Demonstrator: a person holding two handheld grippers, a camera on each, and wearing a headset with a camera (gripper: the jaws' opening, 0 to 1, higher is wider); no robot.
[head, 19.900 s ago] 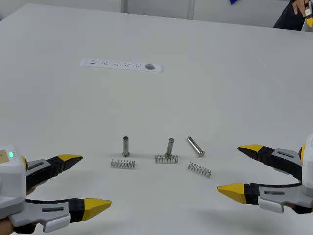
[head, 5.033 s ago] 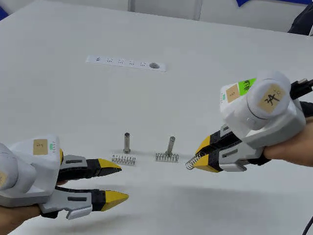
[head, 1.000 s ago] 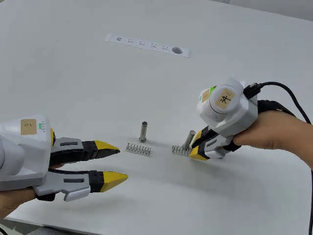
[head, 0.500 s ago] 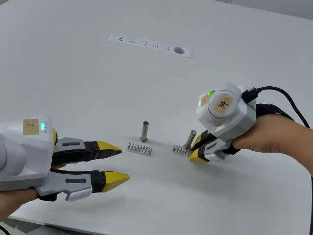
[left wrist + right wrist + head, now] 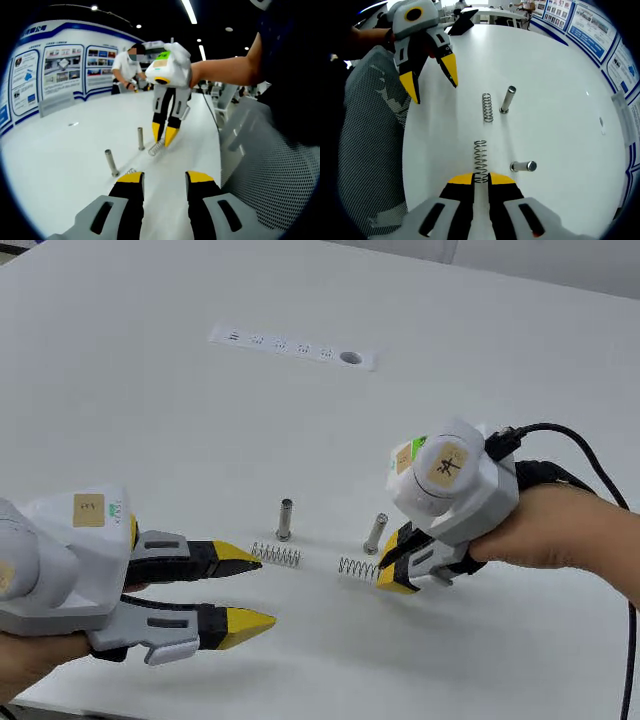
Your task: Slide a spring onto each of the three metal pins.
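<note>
Our table [image 5: 120, 390] is big and white, and a power strip [image 5: 290, 345] lies far back on it. We hold the right gripper [image 5: 388, 573] low over the table, its yellow tips pressed together on one end of a spring [image 5: 480, 159]. The spring sticks straight out from the tips, low on the table. Just beside it stands a pin [image 5: 376, 533]. A second pin [image 5: 285, 518] stands farther left, with a second spring [image 5: 275, 554] lying flat just in front of it. We hold the left gripper [image 5: 262, 590] near the table's front edge, its tips spread apart and empty. Far off in the left gripper view, a person [image 5: 124, 67] in a white shirt stands by a wall of posters [image 5: 60, 65].
</note>
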